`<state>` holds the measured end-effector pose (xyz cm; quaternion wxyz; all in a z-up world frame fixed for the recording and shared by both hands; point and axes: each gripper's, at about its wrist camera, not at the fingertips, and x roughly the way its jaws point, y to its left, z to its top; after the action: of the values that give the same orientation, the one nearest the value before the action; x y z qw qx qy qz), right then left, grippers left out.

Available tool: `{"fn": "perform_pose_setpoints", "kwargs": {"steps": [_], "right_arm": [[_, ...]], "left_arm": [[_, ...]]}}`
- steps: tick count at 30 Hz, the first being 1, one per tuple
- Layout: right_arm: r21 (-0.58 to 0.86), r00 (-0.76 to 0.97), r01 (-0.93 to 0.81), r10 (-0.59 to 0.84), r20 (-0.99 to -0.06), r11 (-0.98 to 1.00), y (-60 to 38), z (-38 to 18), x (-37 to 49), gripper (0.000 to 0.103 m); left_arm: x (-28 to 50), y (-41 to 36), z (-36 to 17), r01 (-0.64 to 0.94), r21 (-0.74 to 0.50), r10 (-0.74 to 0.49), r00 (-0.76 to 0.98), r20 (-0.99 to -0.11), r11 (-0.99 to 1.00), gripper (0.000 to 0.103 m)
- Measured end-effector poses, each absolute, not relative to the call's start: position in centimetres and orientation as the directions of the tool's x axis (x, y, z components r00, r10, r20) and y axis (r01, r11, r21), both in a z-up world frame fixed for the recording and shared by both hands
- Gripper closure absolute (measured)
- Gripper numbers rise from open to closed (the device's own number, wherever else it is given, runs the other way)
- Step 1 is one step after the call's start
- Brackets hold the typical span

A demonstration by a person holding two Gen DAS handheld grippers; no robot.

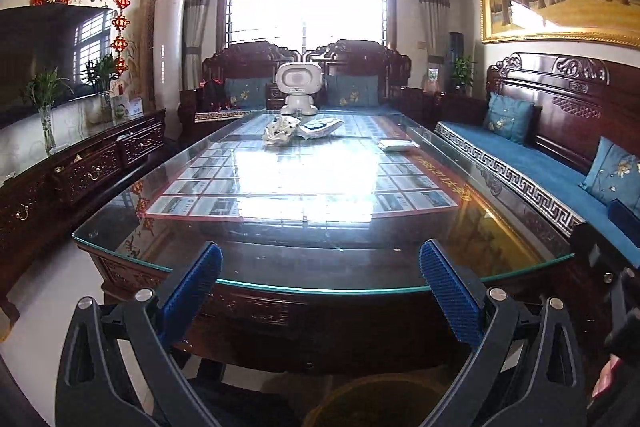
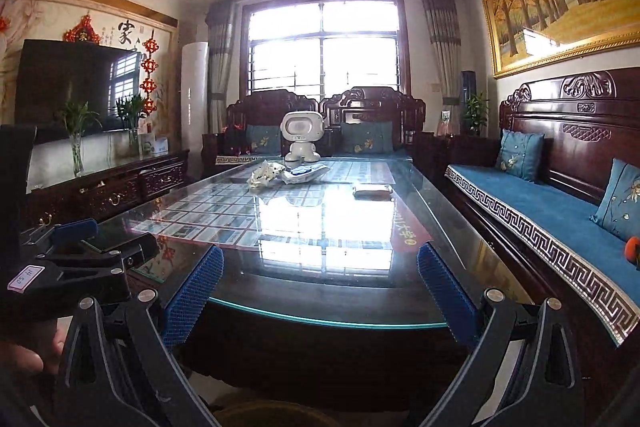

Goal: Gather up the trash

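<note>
On the far half of the glass-topped table [image 1: 320, 267] lie a crumpled white wrapper [image 1: 280, 131], a flat white-and-blue packet [image 1: 320, 127] beside it, and a white packet [image 1: 396, 145] to the right. The same crumpled wrapper [image 2: 265, 174], flat packet [image 2: 306, 172] and white packet [image 2: 372, 190] show in the right wrist view. My left gripper [image 1: 320, 267] hangs open at the near table edge, nothing between its blue pads. My right gripper [image 2: 320, 267] is open there too, empty. The left gripper [image 2: 80, 239] also shows at the left of the right wrist view.
A white robot toy [image 1: 299, 89] stands at the table's far end. Carved wooden sofas with blue cushions [image 1: 540, 163] line the right and far sides. A dark sideboard [image 1: 80, 171] with vases and a TV runs along the left. A round brownish bin rim [image 1: 376, 399] sits below the grippers.
</note>
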<state>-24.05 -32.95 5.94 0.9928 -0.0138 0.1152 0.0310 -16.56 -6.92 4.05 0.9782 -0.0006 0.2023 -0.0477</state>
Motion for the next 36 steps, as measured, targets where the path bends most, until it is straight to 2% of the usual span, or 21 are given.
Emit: {"fn": "perform_pose_setpoints", "kwargs": {"steps": [8, 18, 26, 36], "right_arm": [[-0.02, 0.962, -0.076, 0.068, -0.264, 0.997, -32.9, 5.1, -21.5, 0.008], [-0.036, 0.954, -0.091, 0.077, -0.29, 0.995, -31.9, 4.8, -17.7, 0.008], [-0.021, 0.947, -0.073, 0.063, -0.316, 0.997, -32.4, 4.7, -15.2, 0.008], [-0.014, 0.94, -0.067, 0.058, -0.336, 0.998, -32.8, 4.5, -14.2, 0.008]], "left_arm": [[-14.5, -6.2, 4.5, 0.106, -0.055, -0.119, 0.921, -0.371, 0.993, 0.004], [-9.7, -7.3, 4.4, 0.103, -0.04, -0.111, 0.903, -0.415, 0.994, 0.004], [-7.4, -8.5, 5.0, 0.099, 0.01, -0.086, 0.911, -0.403, 0.995, 0.004], [-6.0, -9.8, 5.0, 0.102, 0.003, -0.091, 0.903, -0.419, 0.995, 0.004]]}}
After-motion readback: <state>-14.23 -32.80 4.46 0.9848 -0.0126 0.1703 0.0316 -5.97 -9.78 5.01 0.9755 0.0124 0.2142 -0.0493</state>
